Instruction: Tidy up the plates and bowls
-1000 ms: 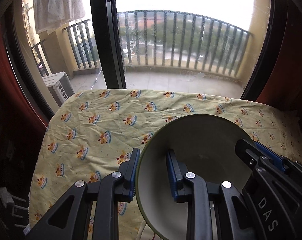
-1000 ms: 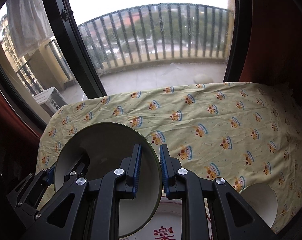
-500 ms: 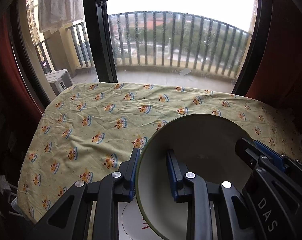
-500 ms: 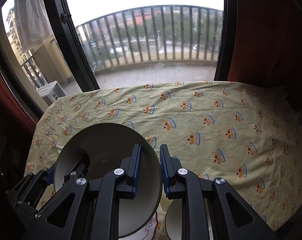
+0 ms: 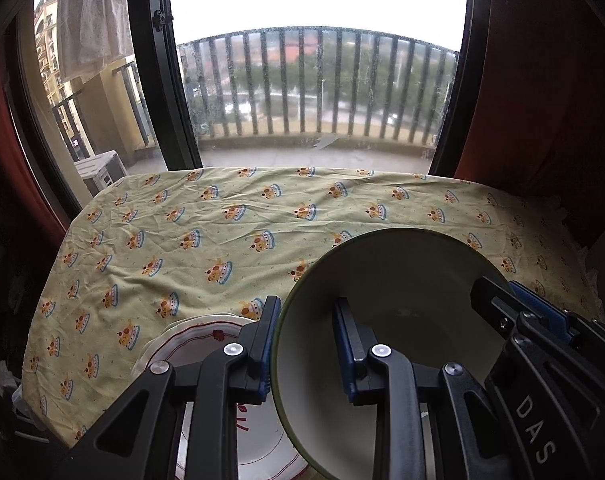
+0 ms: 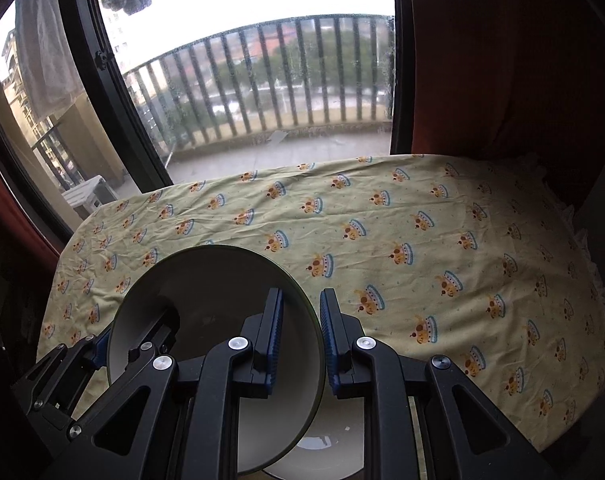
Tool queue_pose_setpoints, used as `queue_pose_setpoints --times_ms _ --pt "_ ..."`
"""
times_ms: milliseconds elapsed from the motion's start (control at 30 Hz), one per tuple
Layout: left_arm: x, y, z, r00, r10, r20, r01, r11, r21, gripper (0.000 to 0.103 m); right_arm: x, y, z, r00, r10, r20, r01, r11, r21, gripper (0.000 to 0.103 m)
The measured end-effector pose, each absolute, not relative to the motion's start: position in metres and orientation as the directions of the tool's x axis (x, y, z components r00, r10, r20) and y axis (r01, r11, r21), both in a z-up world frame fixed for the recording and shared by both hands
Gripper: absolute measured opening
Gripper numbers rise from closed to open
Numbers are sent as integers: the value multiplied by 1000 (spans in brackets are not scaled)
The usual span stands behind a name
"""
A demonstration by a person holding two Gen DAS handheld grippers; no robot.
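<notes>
Yellow crown-print cloth covers the tabletop [image 5: 230, 240], with more of its right side showing than a second ago. Nearest, the left hand-held gripper [image 5: 304, 344] and right hand-held gripper [image 6: 301, 340] each pinch opposite rims of one green-edged bowl [image 5: 402, 292], carried rightward. Beneath, a red-trimmed plate [image 5: 190, 340] and a white bowl [image 6: 334, 444] have come into view. Beyond stands the balcony railing [image 5: 322, 80].

The left gripper [image 5: 304, 346] is built of matte black angular linkage arms, joined by round silver screws. Its jaws are lined with ribbed blue pads. The right gripper [image 6: 301, 342] is made the same way; on its black body, seen in the left wrist view, white letters "DAS" are printed.
</notes>
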State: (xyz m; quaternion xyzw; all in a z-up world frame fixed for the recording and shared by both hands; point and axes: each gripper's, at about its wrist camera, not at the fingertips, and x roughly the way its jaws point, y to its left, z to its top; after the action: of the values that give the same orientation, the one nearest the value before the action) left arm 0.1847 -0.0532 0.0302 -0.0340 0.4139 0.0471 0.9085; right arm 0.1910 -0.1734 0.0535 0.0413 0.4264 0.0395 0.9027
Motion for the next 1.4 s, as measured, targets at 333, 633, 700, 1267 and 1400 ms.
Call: queue_pose_setpoints --times_ms 333,633,700,1267,1400 --pt "174 -77 12 624 37 -781 -90 996 -24 25 178 -203 38 610 87 -788 -12 995 100 23" --pt "169 -87 -10 568 30 -823 -91 995 -26 25 172 -213 13 553 89 -828 -7 995 103 23" --pt "168 -88 -13 561 30 -827 -91 995 -26 25 171 -213 9 546 90 -833 -7 995 103 23" --pt "169 -89 -41 481 26 -876 -102 994 -26 25 173 -213 -19 498 86 -863 -20 996 88 23" --pt "169 -94 -45 482 30 -876 -77 997 -8 25 173 -214 -25 489 76 -869 -18 997 77 23"
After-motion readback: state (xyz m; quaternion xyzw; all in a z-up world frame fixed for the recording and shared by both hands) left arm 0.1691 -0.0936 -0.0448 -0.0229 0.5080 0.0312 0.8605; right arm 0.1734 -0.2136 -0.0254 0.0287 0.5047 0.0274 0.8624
